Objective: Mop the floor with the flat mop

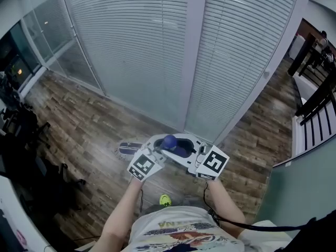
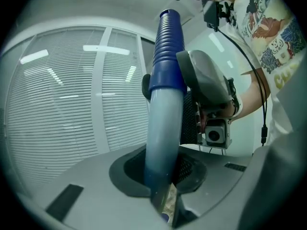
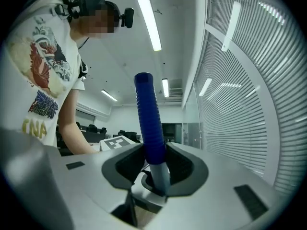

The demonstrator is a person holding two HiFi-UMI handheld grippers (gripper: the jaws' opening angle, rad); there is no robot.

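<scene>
Presently mid-stroke, we judge: left gripper (image 2: pixel 160 176) and right gripper (image 3: pixel 158 176) fingers clamped on the blue ribbed mop handle (image 1: pixel 169 141), flat grey head (image 1: pixel 128 149) on the wood-plank floor (image 1: pixel 84 125); next, a steady sweep.

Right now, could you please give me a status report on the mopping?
Left gripper, right gripper shut on mop handle. Mop head on floor. Blinds wall close ahead.

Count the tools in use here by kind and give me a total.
Flat mop: 1
Grippers: 2, the left gripper and the right gripper, both shut on the flat mop
Total: 3
</scene>
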